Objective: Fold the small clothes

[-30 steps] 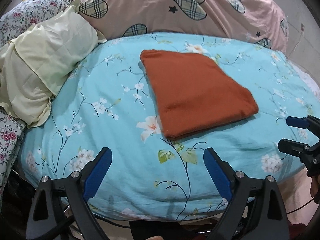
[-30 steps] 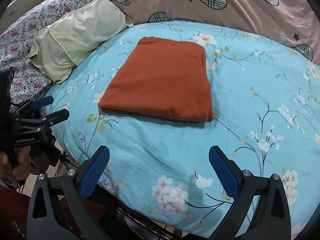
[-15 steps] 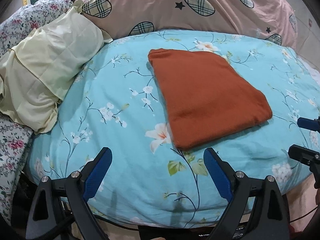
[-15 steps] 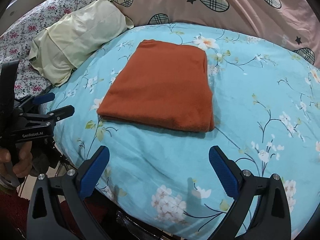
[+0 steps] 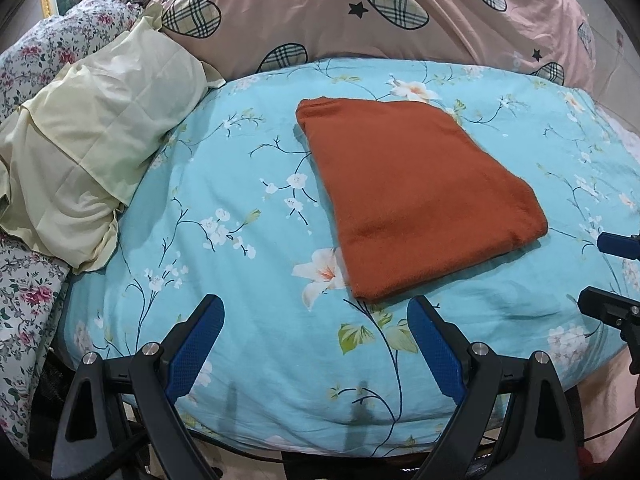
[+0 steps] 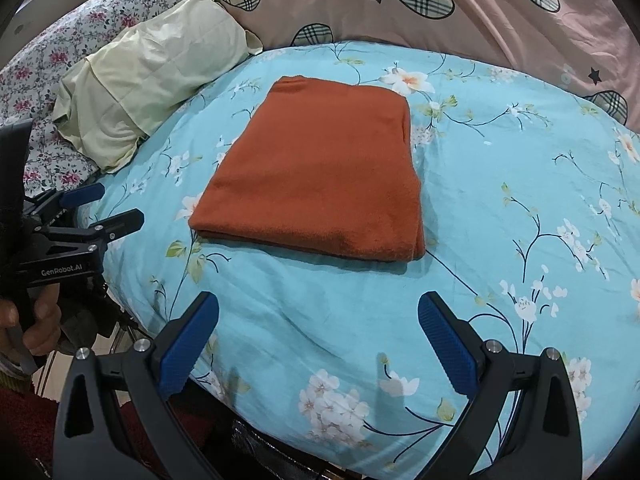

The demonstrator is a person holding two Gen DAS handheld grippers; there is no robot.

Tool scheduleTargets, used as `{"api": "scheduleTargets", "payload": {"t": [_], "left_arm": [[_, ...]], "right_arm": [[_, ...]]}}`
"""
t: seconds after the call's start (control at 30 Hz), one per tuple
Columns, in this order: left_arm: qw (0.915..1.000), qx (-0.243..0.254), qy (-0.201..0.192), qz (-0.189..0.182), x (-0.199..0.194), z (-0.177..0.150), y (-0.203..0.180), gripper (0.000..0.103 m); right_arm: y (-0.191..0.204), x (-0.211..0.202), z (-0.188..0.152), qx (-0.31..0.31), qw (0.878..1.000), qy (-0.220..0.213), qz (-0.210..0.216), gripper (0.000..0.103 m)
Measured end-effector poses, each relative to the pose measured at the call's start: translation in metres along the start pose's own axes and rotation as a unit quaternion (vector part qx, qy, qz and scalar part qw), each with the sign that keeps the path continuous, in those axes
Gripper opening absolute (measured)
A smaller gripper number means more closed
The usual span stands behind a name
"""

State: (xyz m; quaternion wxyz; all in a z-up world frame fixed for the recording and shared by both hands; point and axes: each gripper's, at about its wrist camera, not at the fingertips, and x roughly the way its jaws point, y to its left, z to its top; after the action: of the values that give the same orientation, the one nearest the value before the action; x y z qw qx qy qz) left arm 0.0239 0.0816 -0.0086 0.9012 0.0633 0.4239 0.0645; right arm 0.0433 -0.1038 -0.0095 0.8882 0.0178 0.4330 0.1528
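While my left gripper (image 5: 314, 336) hangs with its jaws spread wide and holding nothing, I see the folded orange cloth (image 5: 416, 200) lying flat on the blue floral bedsheet (image 5: 240, 240), just ahead of the right jaw tip, with the right gripper (image 5: 612, 276) off to the side. From my right gripper (image 6: 318, 336), jaws likewise apart and empty, the orange cloth (image 6: 320, 176) lies ahead between them, the left gripper (image 6: 100, 208) beyond my left jaw, a pale yellow pillow (image 6: 152, 76) farther back.
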Motion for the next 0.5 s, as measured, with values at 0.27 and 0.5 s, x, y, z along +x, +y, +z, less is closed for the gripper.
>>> {"api": "scheduleTargets", "payload": {"t": [0.27,0.5], "left_arm": [[1.0000,0.000,0.001,0.004,0.0011,-0.0009,-0.0006,0.093],[1.0000,0.002,0.001,0.005,0.0010,-0.0014,-0.0016,0.093]], "right_arm": [[-0.0010,0.0004,0.0007,0.003,1.000,-0.001,-0.002,0.100],[-0.0026,0.0017,0.0004,0.003,1.000,0.002,-0.003,0.100]]}}
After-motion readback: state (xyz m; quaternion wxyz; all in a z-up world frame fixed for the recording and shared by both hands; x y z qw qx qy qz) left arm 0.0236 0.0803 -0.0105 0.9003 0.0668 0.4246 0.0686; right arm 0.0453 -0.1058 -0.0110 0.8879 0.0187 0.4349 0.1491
